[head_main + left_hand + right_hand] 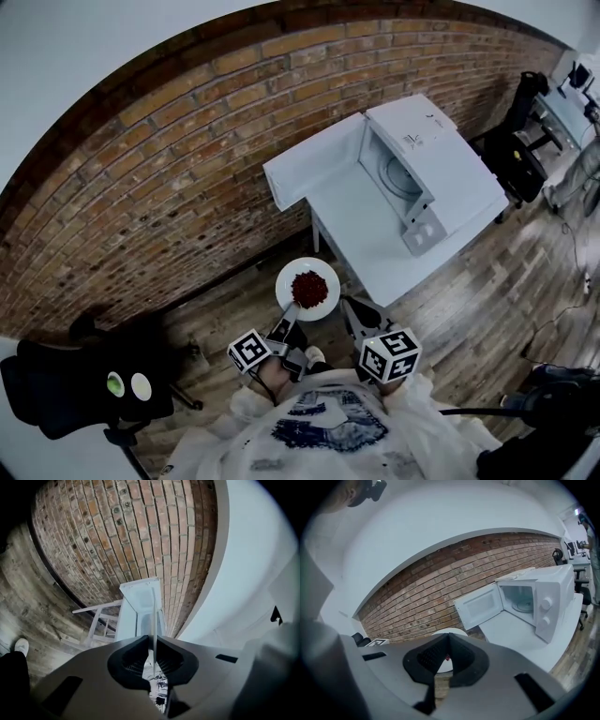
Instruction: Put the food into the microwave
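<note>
White plate (289, 277) of red food (309, 289) — clamped at its 7 o'clock rim by left hand-held gripper (283, 328), above wooden floor (225, 305). Right hand-held gripper (448, 639) — jaws together, empty. Microwave (450, 164), door open, on white bench (370, 248) at 1 o'clock.

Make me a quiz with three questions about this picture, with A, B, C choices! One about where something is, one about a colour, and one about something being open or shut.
1. Where does the microwave stand?
A. on the floor
B. on the white table
C. on a chair

2. What colour is the food on the plate?
A. red
B. green
C. yellow

3. How is the microwave door?
A. shut
B. open
C. missing

Answers:
1. B, it sits on the tabletop.
2. A, a red heap lies on the white plate.
3. B, the door is swung out and the inside shows.
</note>
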`<action>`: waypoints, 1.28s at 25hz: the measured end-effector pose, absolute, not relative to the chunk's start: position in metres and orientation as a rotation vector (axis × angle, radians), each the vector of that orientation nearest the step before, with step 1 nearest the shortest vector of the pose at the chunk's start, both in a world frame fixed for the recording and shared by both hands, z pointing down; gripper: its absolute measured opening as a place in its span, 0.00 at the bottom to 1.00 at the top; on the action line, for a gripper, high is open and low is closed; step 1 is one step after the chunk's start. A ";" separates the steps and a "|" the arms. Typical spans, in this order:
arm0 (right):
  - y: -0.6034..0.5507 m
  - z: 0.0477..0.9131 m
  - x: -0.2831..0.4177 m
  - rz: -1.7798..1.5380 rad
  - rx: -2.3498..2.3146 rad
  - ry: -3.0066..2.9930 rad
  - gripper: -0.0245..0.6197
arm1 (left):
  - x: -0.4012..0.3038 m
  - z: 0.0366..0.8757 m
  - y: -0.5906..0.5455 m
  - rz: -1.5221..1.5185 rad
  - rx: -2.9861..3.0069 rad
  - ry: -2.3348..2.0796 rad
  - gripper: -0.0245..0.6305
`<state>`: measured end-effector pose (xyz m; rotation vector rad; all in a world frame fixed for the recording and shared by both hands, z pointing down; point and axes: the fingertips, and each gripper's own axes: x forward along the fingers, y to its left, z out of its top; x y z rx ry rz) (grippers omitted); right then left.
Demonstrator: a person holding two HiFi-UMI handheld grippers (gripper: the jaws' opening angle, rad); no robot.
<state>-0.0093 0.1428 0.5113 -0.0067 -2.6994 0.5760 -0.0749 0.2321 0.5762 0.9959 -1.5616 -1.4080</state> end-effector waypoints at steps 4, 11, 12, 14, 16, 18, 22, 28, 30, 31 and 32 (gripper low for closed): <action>0.136 0.512 -0.014 0.579 0.060 -2.691 0.06 | -0.088 0.590 0.230 -1.303 0.991 -1.580 0.09; 0.117 0.521 -0.011 0.605 0.158 -2.675 0.06 | -0.088 0.598 0.203 -1.277 1.014 -1.509 0.09; 0.114 0.521 -0.011 0.611 0.168 -2.674 0.06 | -0.089 0.596 0.199 -1.288 1.021 -1.492 0.09; 0.108 0.520 -0.015 0.617 0.183 -2.677 0.06 | -0.092 0.595 0.192 -1.278 1.031 -1.486 0.09; 0.097 0.519 -0.020 0.621 0.198 -2.683 0.06 | -0.099 0.599 0.185 -1.241 1.031 -1.501 0.09; 0.085 0.519 -0.027 0.630 0.212 -2.687 0.06 | -0.106 0.598 0.173 -1.227 1.036 -1.501 0.09; 0.061 0.520 -0.044 0.646 0.224 -2.692 0.06 | -0.123 0.597 0.146 -1.204 1.049 -1.493 0.09; 0.014 0.516 -0.062 0.669 0.271 -2.701 0.06 | -0.145 0.582 0.089 -1.250 1.089 -1.419 0.09; -0.003 0.517 -0.063 0.677 0.296 -2.701 0.06 | -0.151 0.588 0.075 -1.186 1.090 -1.444 0.09; -0.011 0.518 -0.064 0.682 0.307 -2.700 0.06 | -0.154 0.590 0.066 -1.159 1.093 -1.452 0.09; -0.018 0.519 -0.064 0.687 0.317 -2.699 0.06 | -0.156 0.589 0.057 -1.154 1.100 -1.447 0.09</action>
